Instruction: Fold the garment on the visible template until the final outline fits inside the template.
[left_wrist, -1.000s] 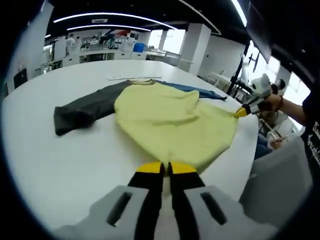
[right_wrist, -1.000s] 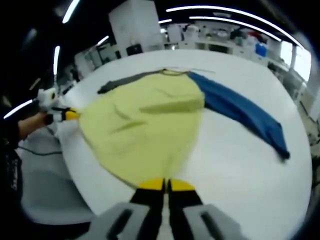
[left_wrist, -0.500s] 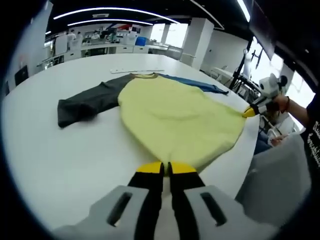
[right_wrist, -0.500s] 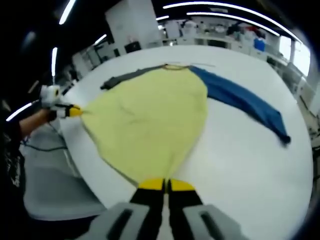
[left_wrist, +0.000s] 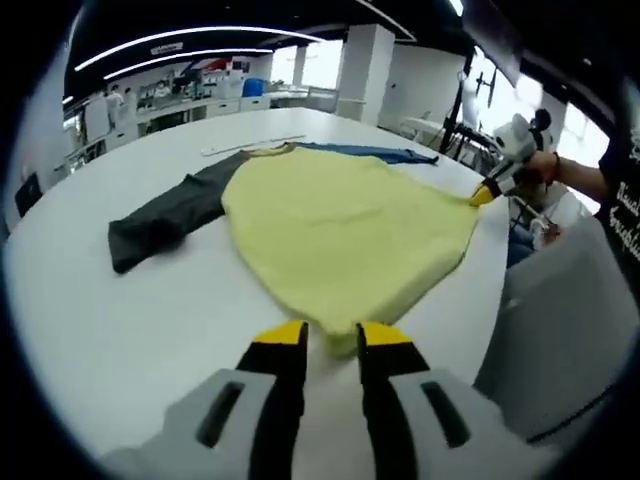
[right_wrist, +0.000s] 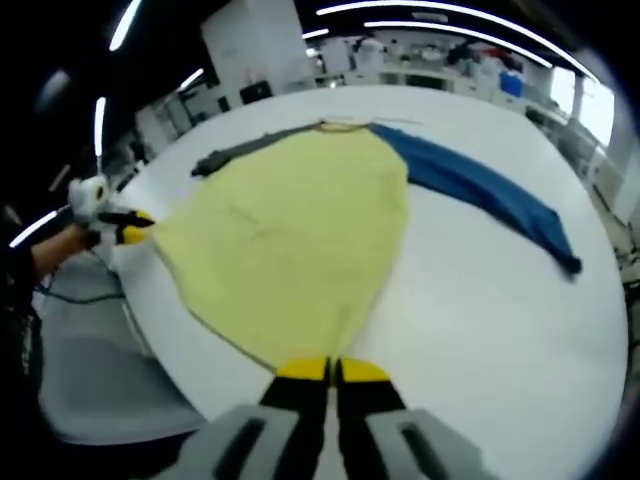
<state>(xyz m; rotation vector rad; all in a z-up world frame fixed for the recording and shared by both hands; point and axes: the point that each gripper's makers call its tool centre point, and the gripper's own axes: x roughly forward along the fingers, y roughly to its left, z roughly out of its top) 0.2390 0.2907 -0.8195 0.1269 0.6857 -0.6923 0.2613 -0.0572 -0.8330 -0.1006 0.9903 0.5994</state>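
A: Where's the garment?

B: Garment (left_wrist: 340, 225) lies flat on the white table (left_wrist: 120, 320). Yellow body, dark grey sleeve (left_wrist: 165, 212) out toward 9 o'clock in the left gripper view, blue sleeve (right_wrist: 480, 195) out toward 2 o'clock in the right gripper view. Neckline at the far end, 12 o'clock in both.

A: Left gripper?

B: Left gripper (left_wrist: 332, 338) sits at the near hem, 6 o'clock. Jaws stand slightly apart with a fold of yellow hem in the gap. Can't tell if they actually pinch it.

A: Right one?

B: Right gripper (right_wrist: 330, 368) has its jaws together at the hem edge at 6 o'clock, yellow tips touching, cloth running right into them. Reads as clamped on the garment. From the left gripper view it's at 2 o'clock, held by a hand (left_wrist: 545, 172), tip on the hem corner.

A: Hem state?

B: Stretched between the two grippers along the table edge nearest the person. Body cloth fairly smooth, minor wrinkles.

A: Template?

B: Can't make one out. Thin pale strip (left_wrist: 255, 146) lies on the table just beyond the collar.
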